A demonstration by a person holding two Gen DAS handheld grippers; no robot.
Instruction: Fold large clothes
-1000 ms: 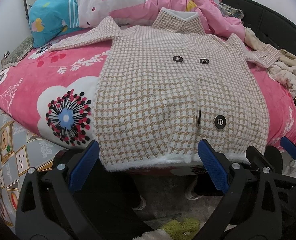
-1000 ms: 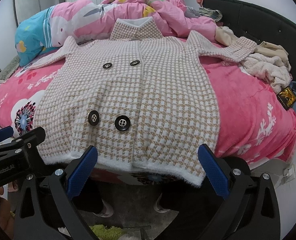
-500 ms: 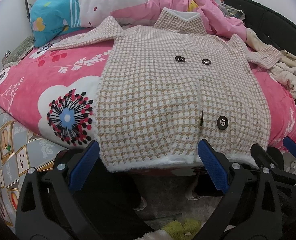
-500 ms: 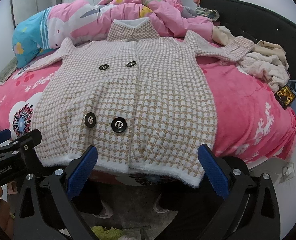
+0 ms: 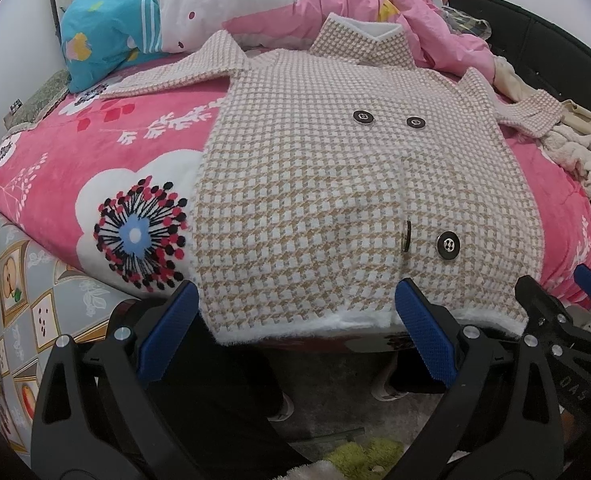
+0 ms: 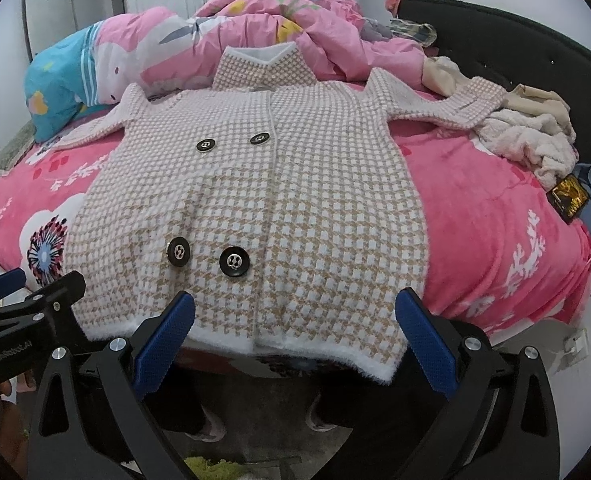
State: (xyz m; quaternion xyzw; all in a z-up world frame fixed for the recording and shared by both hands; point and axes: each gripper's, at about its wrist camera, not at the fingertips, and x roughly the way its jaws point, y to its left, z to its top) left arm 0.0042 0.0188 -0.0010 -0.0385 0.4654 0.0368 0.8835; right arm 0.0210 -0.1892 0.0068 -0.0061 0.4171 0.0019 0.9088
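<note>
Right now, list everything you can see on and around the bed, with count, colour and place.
Coat: one, beige and white houndstooth, spread flat on the bed, hem at the near edge.
Coat buttons: four, black, in two pairs down the front.
Blanket: one, pink with white flowers, under the coat.
Duvet: one, pink, bunched behind the collar.
Pillow: one, blue, far left corner.
Cream clothes: a pile, by the coat's right sleeve.
Headboard: one, black, right side.
Left gripper: black with blue pads, open, at the hem.
Right gripper: same, open, at the hem.
</note>
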